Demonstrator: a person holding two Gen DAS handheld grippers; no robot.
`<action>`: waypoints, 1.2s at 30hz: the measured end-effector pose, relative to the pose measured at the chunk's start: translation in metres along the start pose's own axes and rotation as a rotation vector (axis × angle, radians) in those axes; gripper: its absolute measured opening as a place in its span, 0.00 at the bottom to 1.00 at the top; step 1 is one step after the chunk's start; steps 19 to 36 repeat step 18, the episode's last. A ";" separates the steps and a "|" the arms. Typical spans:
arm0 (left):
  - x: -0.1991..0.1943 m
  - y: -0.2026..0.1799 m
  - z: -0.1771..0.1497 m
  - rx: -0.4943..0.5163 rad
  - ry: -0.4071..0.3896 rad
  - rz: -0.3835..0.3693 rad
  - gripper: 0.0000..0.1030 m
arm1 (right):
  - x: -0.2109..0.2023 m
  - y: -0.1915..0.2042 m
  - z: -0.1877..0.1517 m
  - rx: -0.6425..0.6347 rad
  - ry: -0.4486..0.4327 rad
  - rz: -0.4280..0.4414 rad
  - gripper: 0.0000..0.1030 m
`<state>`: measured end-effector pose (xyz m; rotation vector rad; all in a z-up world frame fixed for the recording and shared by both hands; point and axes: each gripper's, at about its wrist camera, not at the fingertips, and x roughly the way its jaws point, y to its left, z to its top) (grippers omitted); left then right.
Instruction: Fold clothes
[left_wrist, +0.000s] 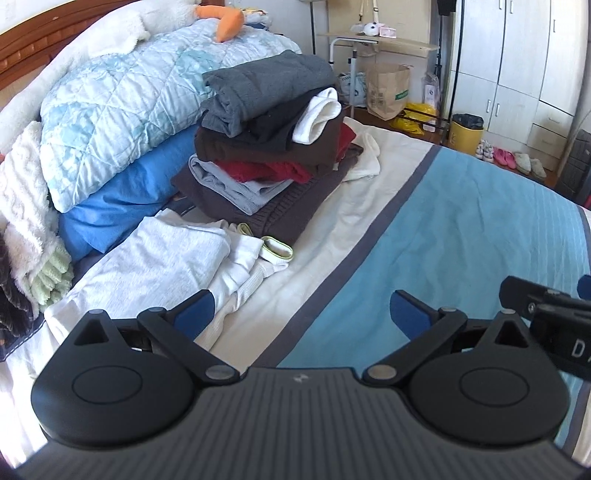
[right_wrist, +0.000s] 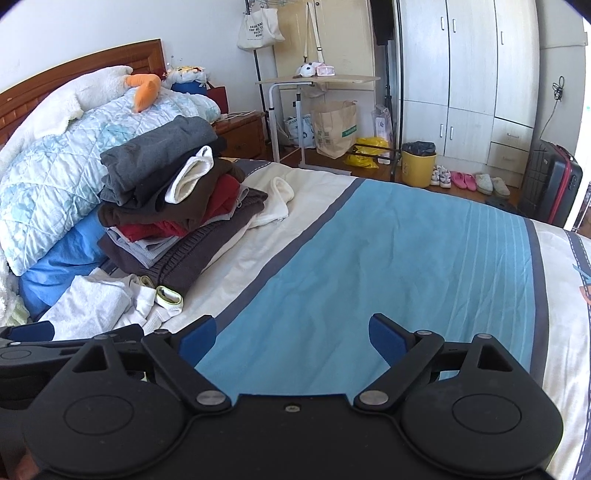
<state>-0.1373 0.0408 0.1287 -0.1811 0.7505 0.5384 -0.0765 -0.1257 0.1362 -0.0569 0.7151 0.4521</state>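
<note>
Both grippers hang over the bed with nothing between their blue pads. The left gripper (left_wrist: 301, 310), at the bottom of its own view, has its jaws spread wide above the seam where the cream sheet (left_wrist: 343, 229) meets the blue bedspread (left_wrist: 461, 229). The right gripper (right_wrist: 291, 334), low in its view, is likewise released, its jaws parted over the blue bedspread; it also shows as a black shape at the right edge of the left view.

The clothes sit in the left half of both frames. A stack of folded clothes (left_wrist: 266, 147) rises at centre-left, grey on top, then black and brown, red and pale blue beneath, a dark brown knit at the base (a white rolled piece rests on its right side). In front of it, lower left, lie loose white garments (left_wrist: 166, 258) with yellow-green cuffs, unfolded, just beside the left gripper's left finger. A quilted pale-blue duvet (left_wrist: 122, 110) leans behind the stack, upper left.
</note>
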 end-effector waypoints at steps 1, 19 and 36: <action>0.001 0.001 0.000 -0.002 0.002 -0.004 1.00 | 0.000 0.000 0.000 0.001 -0.001 0.000 0.90; 0.004 0.006 -0.001 -0.012 0.023 -0.006 1.00 | 0.006 0.003 -0.002 -0.001 0.000 -0.003 0.90; 0.004 0.006 -0.001 -0.012 0.023 -0.006 1.00 | 0.006 0.003 -0.002 -0.001 0.000 -0.003 0.90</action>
